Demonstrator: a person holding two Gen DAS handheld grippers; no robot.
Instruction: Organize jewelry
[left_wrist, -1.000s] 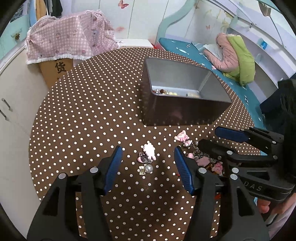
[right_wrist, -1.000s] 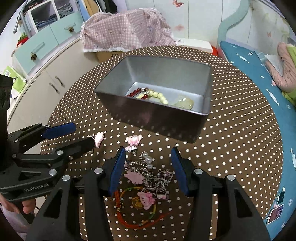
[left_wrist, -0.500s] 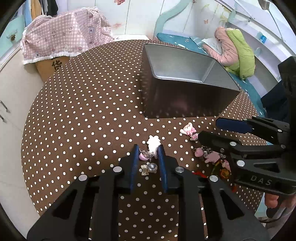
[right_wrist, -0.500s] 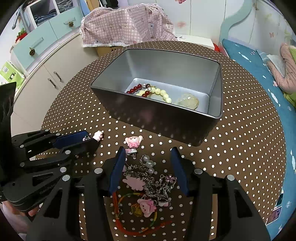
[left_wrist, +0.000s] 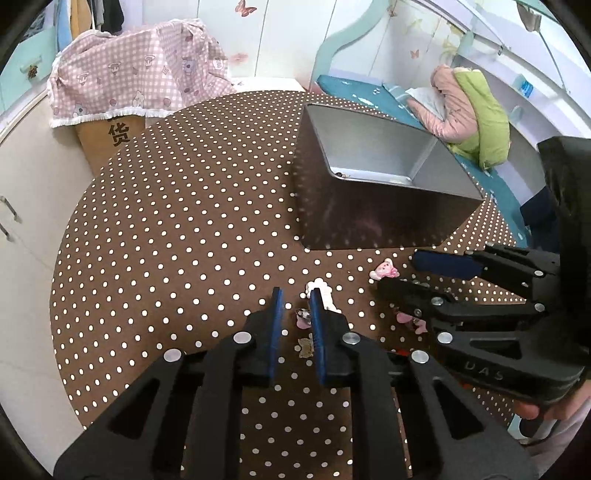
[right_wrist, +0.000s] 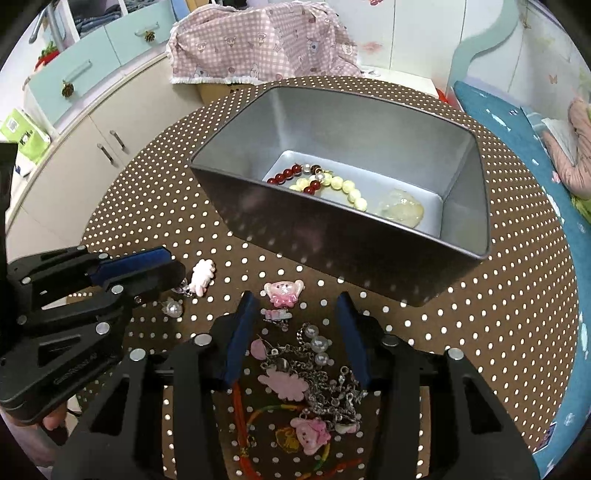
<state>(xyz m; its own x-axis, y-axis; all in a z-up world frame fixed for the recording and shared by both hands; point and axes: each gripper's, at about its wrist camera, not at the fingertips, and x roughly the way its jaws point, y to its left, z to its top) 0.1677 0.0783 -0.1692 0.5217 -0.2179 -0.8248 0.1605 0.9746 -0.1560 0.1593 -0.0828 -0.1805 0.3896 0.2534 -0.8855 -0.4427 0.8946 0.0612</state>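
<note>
A grey metal tin (right_wrist: 343, 236) stands on the dotted brown table; it also shows in the left wrist view (left_wrist: 373, 206). Inside lie bead bracelets (right_wrist: 325, 182) and a pale pendant (right_wrist: 400, 212). My left gripper (left_wrist: 295, 314) has its jaws nearly shut, low over a small white-and-pink charm (left_wrist: 322, 293) with a pearl (right_wrist: 173, 307); the charm lies against its right finger and I cannot tell whether it is pinched. My right gripper (right_wrist: 295, 332) is open over a heap of chains, pearls and pink charms (right_wrist: 306, 380). A pink doll charm (right_wrist: 282, 291) lies just ahead.
The round table (left_wrist: 177, 229) has its edge at left and front. White cabinets (right_wrist: 122, 122) and a box under a pink checked cloth (left_wrist: 136, 85) stand behind. A blue bed (right_wrist: 535, 155) lies right. A red-and-green cord (right_wrist: 266, 417) lies under the heap.
My left gripper's jaws closed from wide open to a narrow gap around the small charm and slid left. The right gripper stayed open and moved closer to the tin.
</note>
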